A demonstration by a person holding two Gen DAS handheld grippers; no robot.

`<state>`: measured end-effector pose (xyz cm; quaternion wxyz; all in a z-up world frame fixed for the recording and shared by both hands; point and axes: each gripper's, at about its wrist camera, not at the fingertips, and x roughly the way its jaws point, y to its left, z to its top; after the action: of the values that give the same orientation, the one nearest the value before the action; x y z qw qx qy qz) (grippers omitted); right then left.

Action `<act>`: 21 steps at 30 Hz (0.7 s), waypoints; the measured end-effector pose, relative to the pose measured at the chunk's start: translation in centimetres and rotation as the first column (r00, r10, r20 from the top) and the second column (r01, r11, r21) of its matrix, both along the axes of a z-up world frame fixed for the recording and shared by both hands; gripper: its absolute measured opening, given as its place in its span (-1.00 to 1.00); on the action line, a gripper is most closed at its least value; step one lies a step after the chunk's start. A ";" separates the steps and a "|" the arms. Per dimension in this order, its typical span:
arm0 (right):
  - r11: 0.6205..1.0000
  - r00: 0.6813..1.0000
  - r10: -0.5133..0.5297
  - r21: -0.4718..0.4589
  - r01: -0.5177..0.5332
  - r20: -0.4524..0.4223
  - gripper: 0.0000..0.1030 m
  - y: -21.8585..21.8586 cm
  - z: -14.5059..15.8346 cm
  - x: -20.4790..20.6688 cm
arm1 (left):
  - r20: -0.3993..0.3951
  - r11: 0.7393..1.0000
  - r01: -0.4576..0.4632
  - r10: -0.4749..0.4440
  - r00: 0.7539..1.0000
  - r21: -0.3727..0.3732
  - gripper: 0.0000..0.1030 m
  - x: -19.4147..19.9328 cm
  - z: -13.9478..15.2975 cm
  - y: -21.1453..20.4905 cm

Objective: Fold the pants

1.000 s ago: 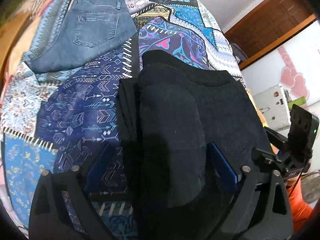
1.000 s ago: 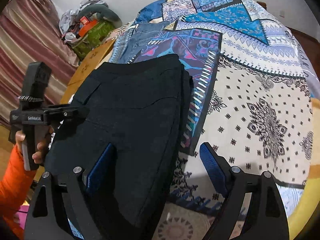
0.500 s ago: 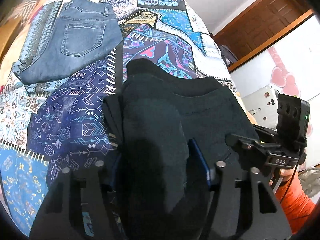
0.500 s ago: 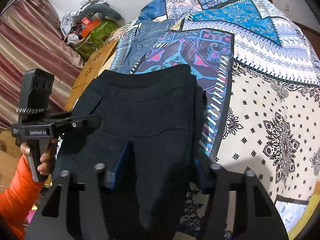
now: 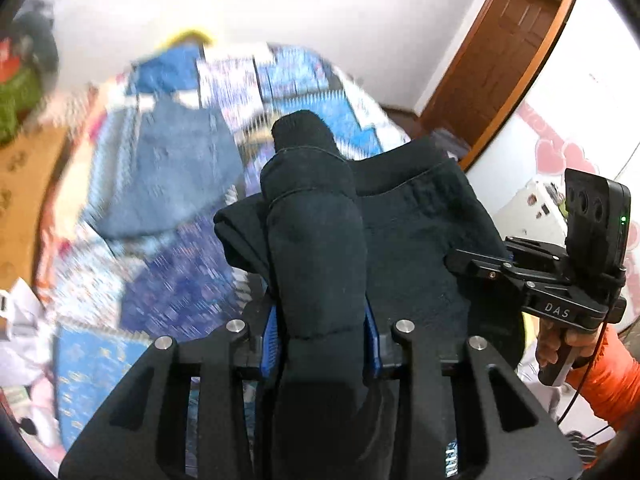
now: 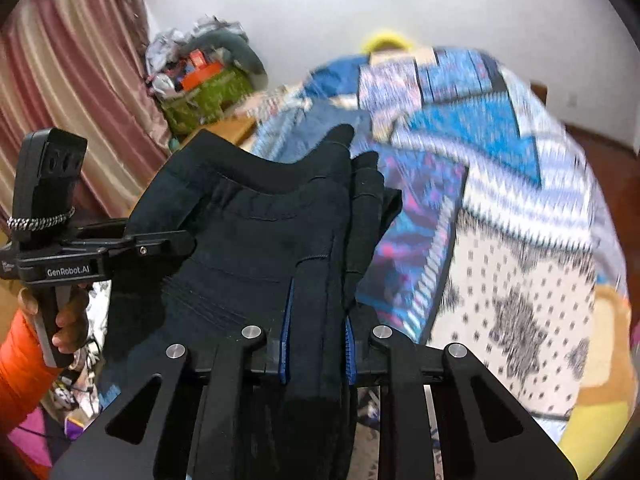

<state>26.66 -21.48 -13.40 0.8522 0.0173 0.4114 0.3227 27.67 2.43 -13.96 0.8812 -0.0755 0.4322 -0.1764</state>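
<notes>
"DAS", "GenRobot.AI" on gripper (image 5: 560, 292) mounts

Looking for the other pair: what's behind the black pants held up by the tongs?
Behind the black pants, blurred blue jeans lie on the patterned bedspread. The pants cover the bedspread directly behind them, so anything there is hidden.

Room: white walls (image 6: 304, 16); pink curtain (image 6: 72, 80) at left; wooden door (image 5: 508, 40); bed with patchwork bedspread (image 6: 500, 184); green basket (image 6: 208, 96) of clutter beside curtain.
</notes>
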 end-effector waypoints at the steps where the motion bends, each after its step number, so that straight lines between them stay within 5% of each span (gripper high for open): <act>1: 1.000 1.000 0.001 0.011 -0.002 0.029 -0.65 0.4 0.9 0.0 | 0.030 1.000 -0.010 0.009 0.999 0.012 -0.33 0.0 0.9 0.3; 12: 0.998 0.979 0.029 0.057 -0.041 0.202 -0.66 5.4 5.5 4.8 | 0.248 0.989 -0.101 0.072 0.966 0.108 -0.33 4.0 7.0 4.8; 21: 0.996 0.977 0.036 0.070 -0.051 0.208 -0.66 10.1 4.0 11.2 | 0.250 0.979 -0.184 0.158 0.955 0.084 -0.33 11.8 4.2 9.5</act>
<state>37.87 -11.42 -9.44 0.8819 0.0065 0.3085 0.3565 39.44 11.93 -9.72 0.9419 -0.0433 0.3222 -0.0841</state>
